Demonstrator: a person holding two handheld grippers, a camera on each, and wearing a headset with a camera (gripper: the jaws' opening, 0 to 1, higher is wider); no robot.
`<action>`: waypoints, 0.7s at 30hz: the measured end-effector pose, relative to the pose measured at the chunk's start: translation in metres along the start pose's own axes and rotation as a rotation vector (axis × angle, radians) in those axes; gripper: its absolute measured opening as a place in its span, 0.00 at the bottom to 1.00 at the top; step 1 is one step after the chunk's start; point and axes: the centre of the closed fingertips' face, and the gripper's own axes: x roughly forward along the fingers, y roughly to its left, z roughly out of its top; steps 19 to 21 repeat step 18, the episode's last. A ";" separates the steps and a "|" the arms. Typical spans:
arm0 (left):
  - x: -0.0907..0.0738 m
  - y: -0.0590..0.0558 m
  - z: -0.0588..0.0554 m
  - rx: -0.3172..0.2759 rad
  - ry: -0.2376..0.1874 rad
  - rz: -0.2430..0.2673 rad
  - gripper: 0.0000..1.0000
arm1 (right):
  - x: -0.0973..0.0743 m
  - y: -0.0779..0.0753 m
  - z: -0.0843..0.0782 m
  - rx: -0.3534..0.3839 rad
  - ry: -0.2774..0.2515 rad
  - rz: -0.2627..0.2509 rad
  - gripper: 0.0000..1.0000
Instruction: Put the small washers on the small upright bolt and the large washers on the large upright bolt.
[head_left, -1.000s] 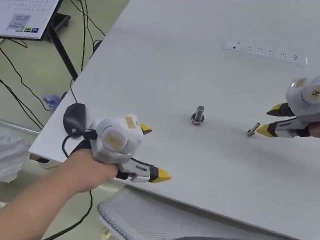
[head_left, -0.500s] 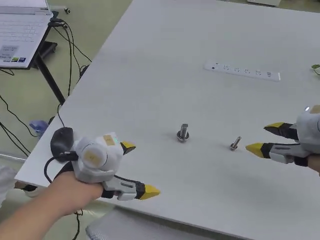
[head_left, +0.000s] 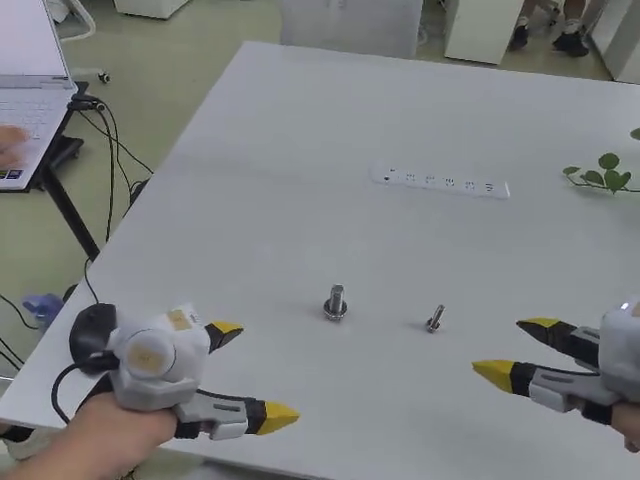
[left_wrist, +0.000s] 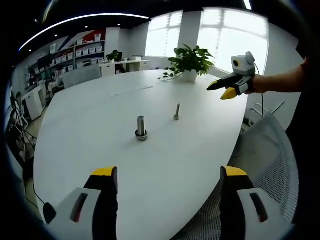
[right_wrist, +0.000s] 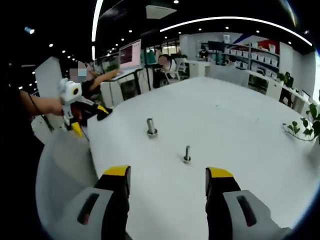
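bright even daylight, perhaps slight fisheye-edge blur

Looks like an office. Big white table (head_left: 300, 130) with a power strip (head_left: 440, 183) lying toward its far edge, a potted plant (left_wrist: 189, 60) at one end and a grey mesh chair (left_wrist: 272, 165) beside one edge. Off the table's left edge a laptop (head_left: 25, 100) with cables (head_left: 110, 170) trailing below it, and farther off big bright windows (left_wrist: 220, 40), shelves (right_wrist: 255, 52), and a person (right_wrist: 167, 64) sitting by a screen (right_wrist: 129, 54).
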 end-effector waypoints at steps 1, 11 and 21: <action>0.000 0.000 0.001 -0.004 -0.011 0.002 0.85 | 0.001 -0.001 -0.004 0.021 -0.025 0.002 0.64; 0.001 -0.003 -0.004 -0.038 -0.035 -0.006 0.88 | 0.009 0.008 -0.021 0.083 -0.110 0.006 0.86; 0.001 -0.005 -0.003 -0.039 -0.044 -0.012 0.91 | 0.009 0.023 -0.026 0.069 -0.116 0.036 0.94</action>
